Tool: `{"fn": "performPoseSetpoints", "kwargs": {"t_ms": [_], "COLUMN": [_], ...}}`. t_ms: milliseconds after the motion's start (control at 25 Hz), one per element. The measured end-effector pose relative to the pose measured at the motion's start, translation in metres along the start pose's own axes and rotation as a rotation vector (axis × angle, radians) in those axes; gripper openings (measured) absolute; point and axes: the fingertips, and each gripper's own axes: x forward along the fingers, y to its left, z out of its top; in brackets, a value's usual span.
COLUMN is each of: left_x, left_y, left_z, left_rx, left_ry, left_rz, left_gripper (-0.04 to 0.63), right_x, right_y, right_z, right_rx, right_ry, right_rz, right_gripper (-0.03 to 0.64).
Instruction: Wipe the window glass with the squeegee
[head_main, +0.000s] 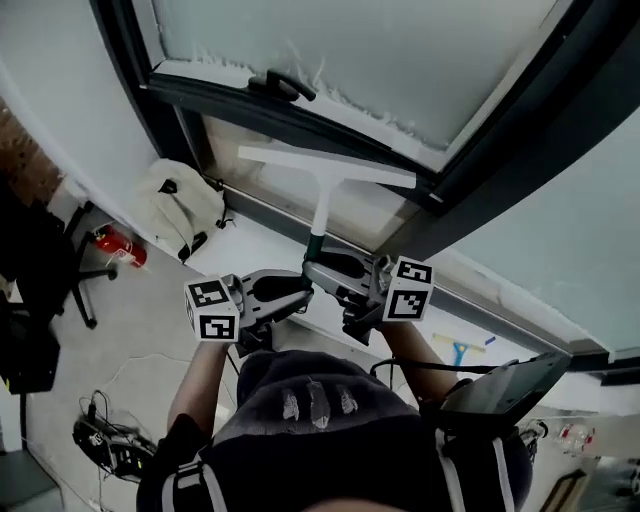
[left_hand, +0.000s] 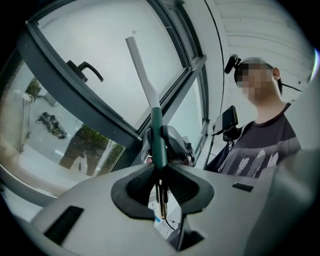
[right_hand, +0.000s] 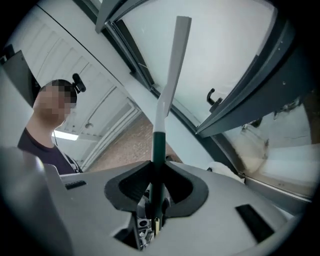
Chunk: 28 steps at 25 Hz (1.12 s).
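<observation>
Two grippers, the left gripper (left_hand: 160, 170) and the right gripper (right_hand: 157, 167), are clamped on the green handle of the squeegee (head_main: 325, 170). Its blade is held before the lower pane, under the dark frame. Suds (head_main: 330, 85) are seen on the window glass (head_main: 400, 60), so most wiping is judged undone.

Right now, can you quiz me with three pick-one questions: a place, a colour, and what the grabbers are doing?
1. Where is the red fire extinguisher? A windowsill; B floor, by the white bag; C in a gripper.
2. What colour is the squeegee handle where gripped? A green; B yellow; C red.
3. The left gripper and right gripper are: A both open; B one open; C both shut on the handle.
Answers: B, it lies on the floor near the bag. A, the clamped part is dark green. C, each gripper view shows jaws pressing the handle.
</observation>
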Motion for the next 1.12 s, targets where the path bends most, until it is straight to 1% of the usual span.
{"fn": "performPoseSetpoints", "kwargs": {"t_ms": [40,120,200,320,440,520,720,880,1000,1120], "left_x": [-0.004,-0.011,-0.019,-0.018,-0.004,0.008,0.045,0.070,0.094,0.117], "left_y": [0.010,0.024,0.033,0.041,0.049,0.050,0.046,0.041,0.036,0.029], "left_z": [0.012,0.032,0.050,0.080,0.109,0.130,0.182,0.211,0.231,0.251], "left_rx": [0.007,0.045,0.074,0.089,0.085,0.094,0.177,0.180,0.178,0.225], "left_ry": [0.021,0.067,0.088,0.061,0.015,-0.008,-0.033,-0.065,-0.094,-0.083], "left_rz": [-0.043,-0.130,-0.194,-0.262,-0.319,-0.340,-0.347,-0.354,-0.357,-0.344], "left_gripper": [0.084,0.084,0.084,0.084,0.084,0.084,0.084,0.084,0.084,0.083], "right_x": [0.009,0.024,0.036,0.044,0.045,0.044,0.028,0.014,0.000,-0.013], "right_y": [-0.008,-0.016,-0.020,-0.025,-0.029,-0.028,-0.020,-0.015,-0.012,-0.005], "right_z": [0.011,0.029,0.043,0.070,0.102,0.126,0.187,0.223,0.248,0.270], "right_rx": [-0.011,-0.055,-0.085,-0.112,-0.202,-0.248,-0.335,-0.364,-0.389,-0.430], "right_ry": [-0.035,-0.091,-0.148,-0.221,-0.241,-0.265,-0.359,-0.431,-0.459,-0.475], "right_rz": [-0.043,-0.124,-0.175,-0.211,-0.268,-0.280,-0.263,-0.216,-0.194,-0.188], "right_gripper": [0.087,0.087,0.087,0.087,0.087,0.087,0.087,0.087,0.087,0.087]}}
